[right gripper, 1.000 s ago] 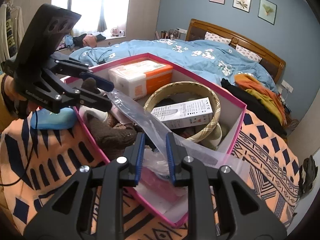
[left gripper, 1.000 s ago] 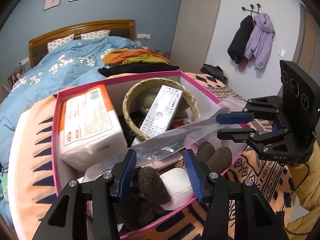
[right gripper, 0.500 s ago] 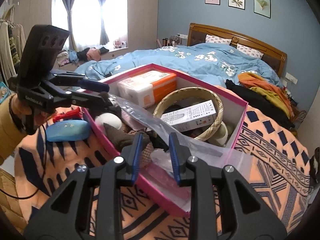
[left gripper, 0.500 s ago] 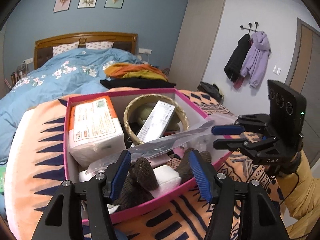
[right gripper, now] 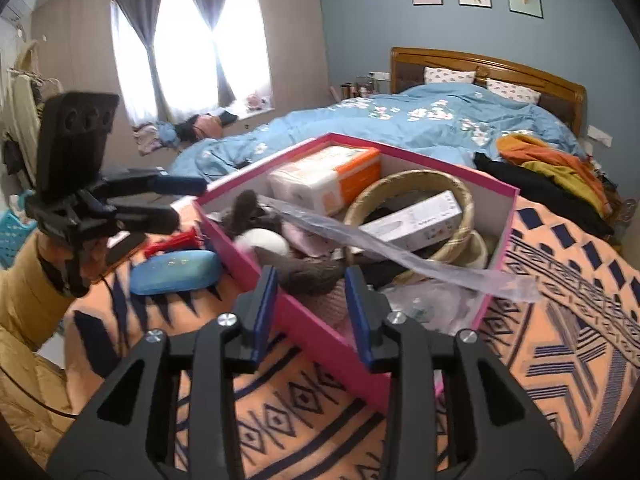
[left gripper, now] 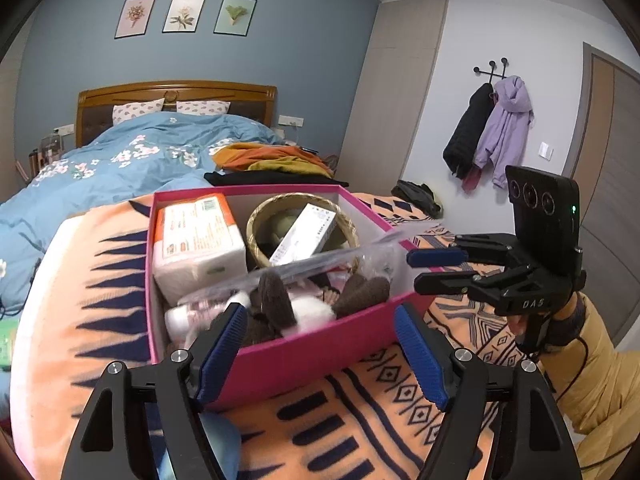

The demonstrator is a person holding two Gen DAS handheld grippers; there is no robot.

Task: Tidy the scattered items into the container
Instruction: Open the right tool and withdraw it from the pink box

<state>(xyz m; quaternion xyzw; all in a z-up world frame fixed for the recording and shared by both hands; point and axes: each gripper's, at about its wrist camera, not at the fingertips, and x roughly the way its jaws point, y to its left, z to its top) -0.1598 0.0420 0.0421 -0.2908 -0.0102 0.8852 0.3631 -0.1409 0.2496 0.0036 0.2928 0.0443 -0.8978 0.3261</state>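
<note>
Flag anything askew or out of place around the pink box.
The long clear plastic bag lies diagonally across the contents of the pink cardboard box, one end hanging over the rim onto the orange patterned blanket. A blue oval case and a red item lie outside the box.

Blue wall [left gripper: 280, 52], wooden headboard [left gripper: 176, 94], bright curtained window [right gripper: 184, 44].

- Pink box [left gripper: 304, 356] sat on patterned orange blanket [left gripper: 360, 420].
- Inside: tissue pack [left gripper: 198, 246], woven basket [left gripper: 260, 236], white carton [left gripper: 304, 234], clear plastic bag [left gripper: 320, 260].
- Left gripper [left gripper: 320, 344] hung open, empty.
</note>
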